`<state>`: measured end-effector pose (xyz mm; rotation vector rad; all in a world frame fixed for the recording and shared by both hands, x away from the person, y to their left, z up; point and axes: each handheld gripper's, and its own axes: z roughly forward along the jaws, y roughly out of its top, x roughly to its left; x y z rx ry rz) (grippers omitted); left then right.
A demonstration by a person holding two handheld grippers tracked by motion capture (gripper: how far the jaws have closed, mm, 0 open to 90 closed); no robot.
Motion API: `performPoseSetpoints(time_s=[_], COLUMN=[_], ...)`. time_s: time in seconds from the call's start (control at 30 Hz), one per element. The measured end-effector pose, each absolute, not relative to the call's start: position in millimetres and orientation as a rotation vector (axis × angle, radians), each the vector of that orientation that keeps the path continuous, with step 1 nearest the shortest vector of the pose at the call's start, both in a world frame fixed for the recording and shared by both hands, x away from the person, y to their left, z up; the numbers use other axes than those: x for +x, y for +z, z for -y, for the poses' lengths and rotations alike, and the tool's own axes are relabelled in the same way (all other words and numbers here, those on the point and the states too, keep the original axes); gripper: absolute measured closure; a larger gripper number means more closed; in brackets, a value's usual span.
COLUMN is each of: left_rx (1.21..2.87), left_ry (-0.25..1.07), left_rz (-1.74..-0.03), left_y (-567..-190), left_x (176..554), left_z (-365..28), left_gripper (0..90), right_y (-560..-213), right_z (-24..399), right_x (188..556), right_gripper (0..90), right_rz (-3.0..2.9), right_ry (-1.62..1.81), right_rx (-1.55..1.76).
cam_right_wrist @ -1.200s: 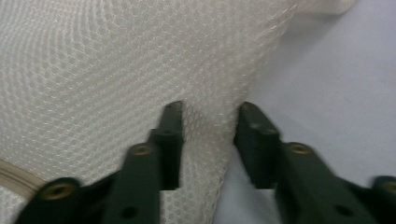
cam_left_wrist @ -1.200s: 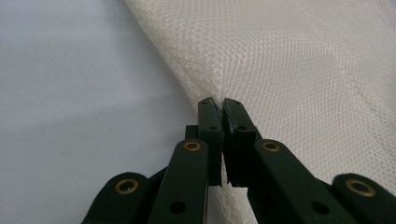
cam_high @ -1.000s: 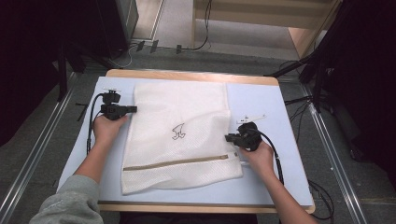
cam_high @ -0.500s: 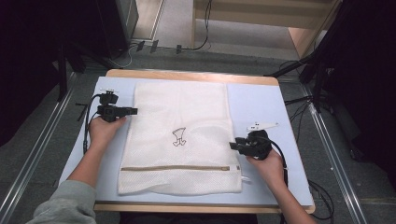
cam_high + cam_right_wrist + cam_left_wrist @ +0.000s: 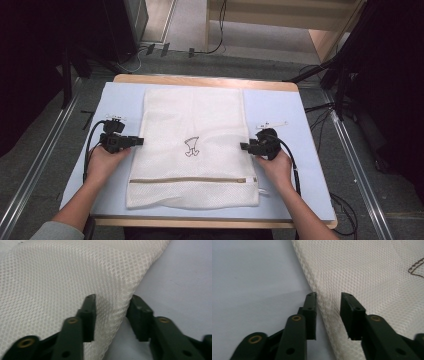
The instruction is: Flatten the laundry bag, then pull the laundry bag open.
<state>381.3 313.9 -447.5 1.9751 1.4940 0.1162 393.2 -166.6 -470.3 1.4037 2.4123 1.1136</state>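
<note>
You are closing both half-open grippers, left gripper [image 5: 140, 141] and right gripper [image 5: 243, 146], over opposite side edges of the mesh bag [image 5: 192, 115], neither pinching it yet.

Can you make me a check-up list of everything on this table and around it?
Surface: pale blue table top with a wooden far edge.
Job's things: white mesh bag lies flat, a zip near its close end, a small drawing in the middle.
Clutter: a small white strip right of the bag.
Grippers: left gripper and right gripper straddle opposite side edges of the bag; jaws have just been closing, pads not yet pressing.
Cables: black cable trails from each gripper.
Surroundings: grey floor, metal rails, floor cables.
</note>
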Motion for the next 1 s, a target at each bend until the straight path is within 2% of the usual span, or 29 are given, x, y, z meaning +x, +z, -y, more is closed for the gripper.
performPoseSetpoints(time_s=[0.07, 0.17, 0.63, 0.73, 0.83, 0.87, 1.0], left_rx=[1.998, 2.001, 1.907, 1.901, 1.901, 1.889, 1.884], left_ry=[0.128, 0.117, 0.193, 0.165, 0.163, 0.171, 0.146], left_rz=[-1.477, -1.462, -1.435, -1.442, -1.428, -1.411, -1.374], left_y=[-449, -447, -448, -451, -445, -441, -427], left_x=[382, 389, 444, 446, 443, 440, 429], left_z=[-308, -303, -308, -311, -314, -315, -315], left_gripper=[80.4, 86.7, 86.7, 82.7, 70.0, 68.3, 57.8], right_y=[-470, -469, -469, -474, -473, -471, -461], right_z=[166, 167, 174, 173, 174, 175, 181], right_x=[394, 397, 445, 452, 449, 448, 434], right_gripper=[83.1, 86.0, 85.4, 82.0, 71.7, 68.8, 65.7], right_rz=[-2.433, -2.442, -2.325, -2.312, -2.329, -2.337, -2.338], right_ry=[1.092, 1.078, 1.130, 1.134, 1.130, 1.129, 1.153], right_rx=[1.396, 1.388, 1.416, 1.438, 1.443, 1.440, 1.395])
